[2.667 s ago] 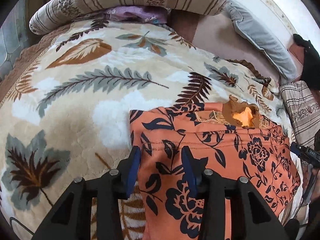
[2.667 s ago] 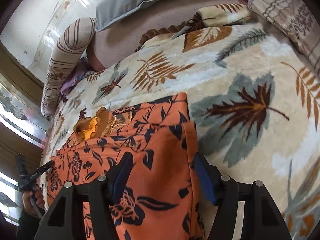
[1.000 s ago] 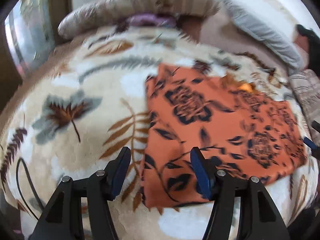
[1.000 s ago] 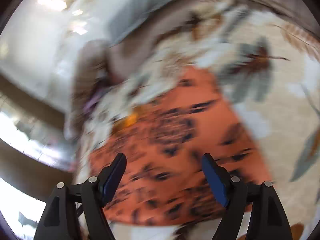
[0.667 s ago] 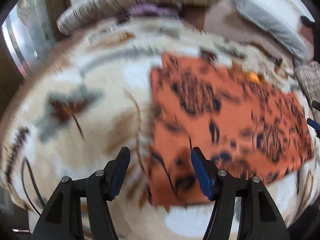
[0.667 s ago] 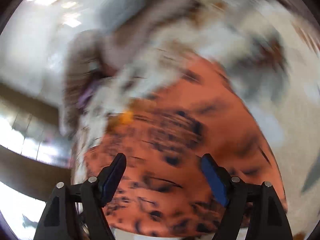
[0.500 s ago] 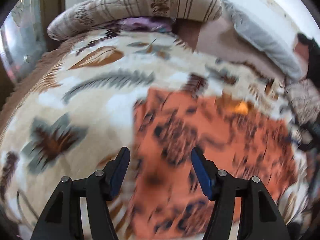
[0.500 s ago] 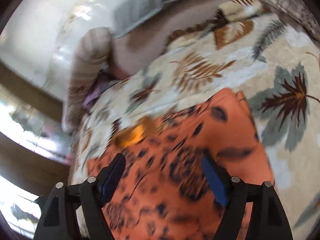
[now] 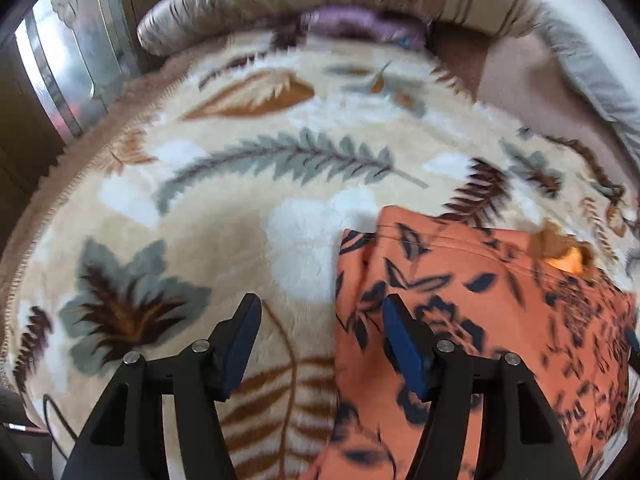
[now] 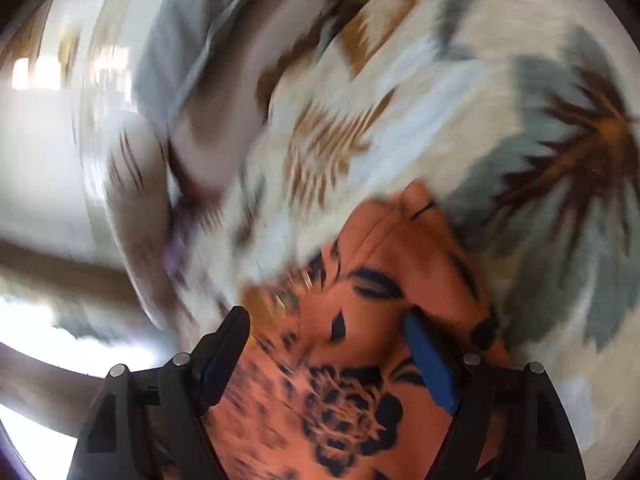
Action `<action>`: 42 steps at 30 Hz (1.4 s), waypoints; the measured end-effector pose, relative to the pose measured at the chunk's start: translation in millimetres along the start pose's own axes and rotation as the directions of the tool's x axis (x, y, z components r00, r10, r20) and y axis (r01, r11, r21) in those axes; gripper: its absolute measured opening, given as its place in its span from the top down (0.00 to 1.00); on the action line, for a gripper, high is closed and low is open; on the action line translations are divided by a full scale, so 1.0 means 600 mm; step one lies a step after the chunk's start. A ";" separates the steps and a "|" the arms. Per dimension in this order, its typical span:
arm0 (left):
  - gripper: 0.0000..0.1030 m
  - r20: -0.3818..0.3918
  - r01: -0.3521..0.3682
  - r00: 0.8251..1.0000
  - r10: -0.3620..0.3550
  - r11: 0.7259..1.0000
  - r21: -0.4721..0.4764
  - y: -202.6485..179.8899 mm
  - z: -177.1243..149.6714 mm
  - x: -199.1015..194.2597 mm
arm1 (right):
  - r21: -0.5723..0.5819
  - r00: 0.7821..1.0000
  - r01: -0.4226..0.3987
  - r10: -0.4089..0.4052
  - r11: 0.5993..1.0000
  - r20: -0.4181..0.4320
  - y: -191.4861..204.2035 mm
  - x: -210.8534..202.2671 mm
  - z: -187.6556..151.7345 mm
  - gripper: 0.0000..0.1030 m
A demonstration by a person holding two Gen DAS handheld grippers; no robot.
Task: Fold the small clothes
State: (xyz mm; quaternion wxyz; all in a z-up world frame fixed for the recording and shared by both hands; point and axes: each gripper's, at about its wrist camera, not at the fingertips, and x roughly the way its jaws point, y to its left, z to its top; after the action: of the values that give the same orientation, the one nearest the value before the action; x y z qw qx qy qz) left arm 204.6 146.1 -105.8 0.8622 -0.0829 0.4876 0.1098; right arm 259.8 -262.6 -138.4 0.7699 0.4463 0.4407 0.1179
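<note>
- Jaws of the left gripper (image 9: pixel 320 344) stand spread, nothing pinched: one blue pad sits over bare blanket, the other over the near-left edge of the orange floral garment (image 9: pixel 480 320), so the cloth's side edge runs between them.
- Right gripper (image 10: pixel 328 348) jaws also spread wide, pinching nothing; orange cloth (image 10: pixel 352 400) fills the gap below them, but the pads are not pressing on it as far as the blur lets me tell.
- Garment lies flat on the leaf-print fleece blanket (image 9: pixel 240 208), on the right side of the left wrist view, stitched hem or waistband toward the far end; looks already doubled over at least once, judging by the layered far-left corner.
- Brighter orange-yellow patch (image 9: pixel 568 258) shows at the far right edge, likely an inner layer or lining peeking out.
- Placement reasoning: each gripper seems lined up on its own side of the cloth, probably to take both near corners for the next fold.
- Right wrist view is heavily smeared, so contact there is uncertain.
- Striped bolster (image 9: pixel 360 4), grey pillow (image 9: pixel 592 76) and a purple cloth (image 9: pixel 360 26) sit at the bed's far end, well apart from the garment.
- Writing, brands, labels: none readable anywhere; no tag visible on the garment.
</note>
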 end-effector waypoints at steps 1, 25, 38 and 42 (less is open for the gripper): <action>0.37 0.020 0.007 1.000 -0.007 1.000 0.013 0.000 -0.011 -0.019 | -0.047 1.000 -0.001 0.001 0.999 0.005 0.013 -0.014 -0.008 0.21; 0.28 0.051 0.055 0.997 -0.063 0.988 0.142 -0.024 -0.175 -0.142 | -0.090 0.970 -0.237 0.232 0.967 -0.070 0.046 -0.122 -0.233 0.14; 0.28 0.049 0.048 0.997 -0.057 0.985 0.164 -0.054 -0.186 -0.139 | -0.072 0.946 -0.304 0.291 0.950 -0.144 0.077 -0.060 -0.275 0.08; 0.28 0.042 0.045 0.998 -0.053 0.985 0.167 -0.054 -0.185 -0.139 | -0.042 0.953 -0.205 0.190 0.978 -0.238 0.047 0.024 -0.300 0.12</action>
State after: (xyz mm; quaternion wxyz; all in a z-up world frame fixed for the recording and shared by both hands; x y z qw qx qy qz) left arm 80.2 78.2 -89.9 0.8796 -0.0202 0.4728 0.0494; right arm 133.0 -133.2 -162.4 0.7116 0.4455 0.4769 0.2603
